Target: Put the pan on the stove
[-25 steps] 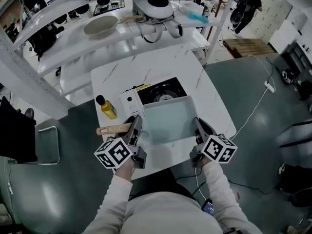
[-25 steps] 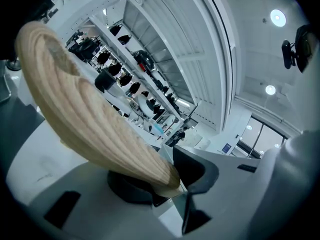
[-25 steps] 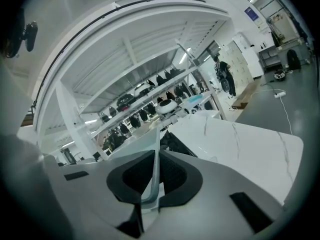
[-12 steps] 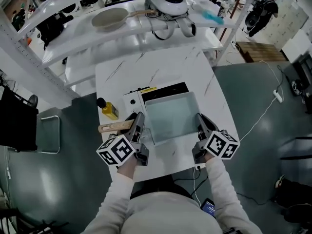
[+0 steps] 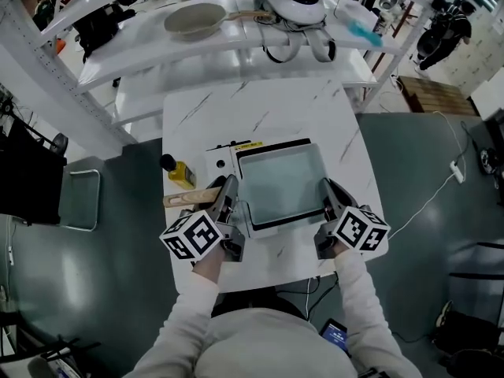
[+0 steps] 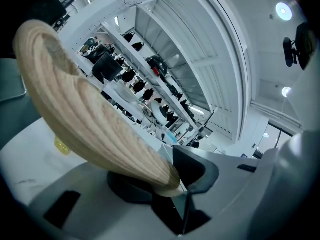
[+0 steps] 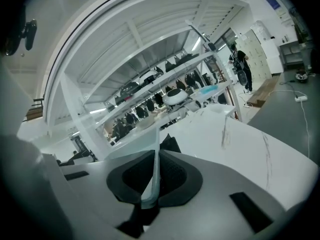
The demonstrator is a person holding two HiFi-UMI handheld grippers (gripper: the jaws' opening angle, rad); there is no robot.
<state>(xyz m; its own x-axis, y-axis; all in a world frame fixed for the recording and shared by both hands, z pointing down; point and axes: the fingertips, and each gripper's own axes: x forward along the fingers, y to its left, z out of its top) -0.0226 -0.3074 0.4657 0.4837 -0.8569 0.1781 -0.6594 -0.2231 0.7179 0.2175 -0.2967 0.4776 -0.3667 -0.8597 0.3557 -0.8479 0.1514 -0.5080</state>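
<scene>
The square pan is seen at the centre of the head view, over the black stove on the white bench. Its wooden handle is clamped by the left claw, and its right rim is pinched between the jaws of the right claw. A yellow bottle is stood just left of the stove.

This is a lab or workshop hall set up as a mock kitchen. Behind the white marble-look table stands an open metal rack loaded with gear and cables. Right of the table, a power strip lies on the grey floor.
</scene>
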